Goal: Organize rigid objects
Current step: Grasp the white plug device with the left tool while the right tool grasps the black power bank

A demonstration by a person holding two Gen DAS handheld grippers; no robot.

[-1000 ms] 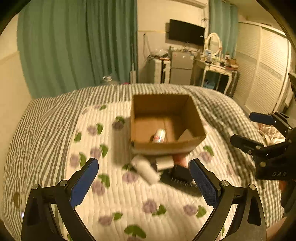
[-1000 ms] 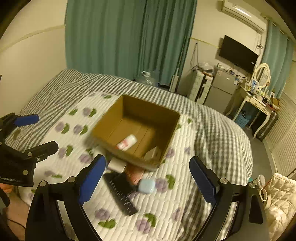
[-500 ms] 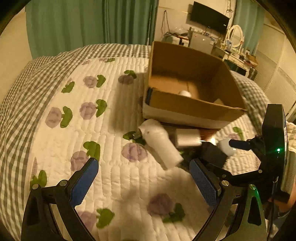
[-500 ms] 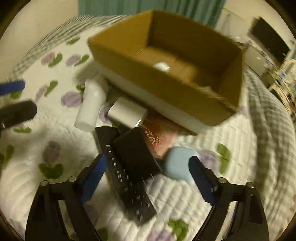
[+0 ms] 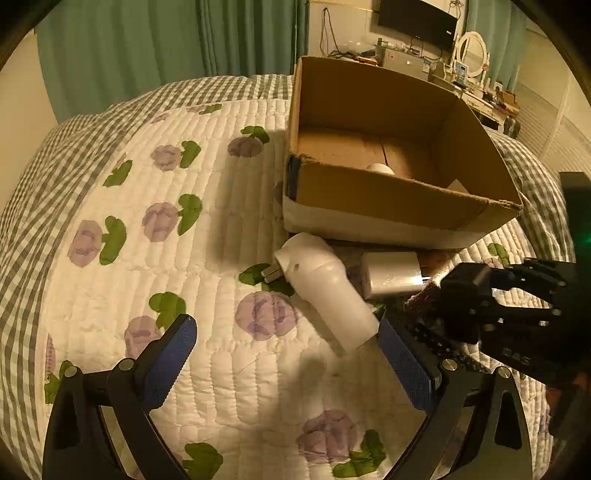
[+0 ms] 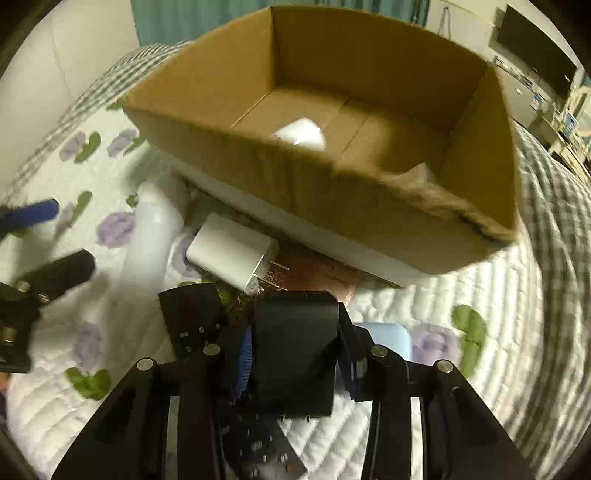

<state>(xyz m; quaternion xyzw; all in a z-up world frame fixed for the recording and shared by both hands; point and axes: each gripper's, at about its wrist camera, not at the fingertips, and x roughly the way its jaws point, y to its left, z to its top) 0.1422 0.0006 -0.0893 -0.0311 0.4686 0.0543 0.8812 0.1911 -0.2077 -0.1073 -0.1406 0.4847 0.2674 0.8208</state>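
Note:
An open cardboard box (image 5: 402, 206) (image 6: 369, 199) sits on the quilted bed with a white bottle (image 6: 301, 133) inside. In front of it lie a white cylinder bottle (image 5: 325, 291) (image 6: 153, 236), a white charger plug (image 5: 391, 273) (image 6: 232, 258), a black remote (image 6: 192, 317), a pink item (image 6: 317, 273) and a pale blue object (image 6: 388, 339). My right gripper (image 6: 295, 354) is shut on a black box-shaped adapter (image 6: 295, 347) (image 5: 461, 288). My left gripper (image 5: 288, 354) is open and empty, its fingers either side of the white cylinder's near end.
The bed has a white floral quilt (image 5: 184, 258) over a grey checked cover (image 5: 44, 177). Green curtains (image 5: 147, 44), a wall TV (image 5: 417, 18) and a cluttered dresser (image 5: 480, 88) stand behind the bed.
Both grippers moved down and closer to the pile in front of the box. My right gripper went from open to shut on the black adapter.

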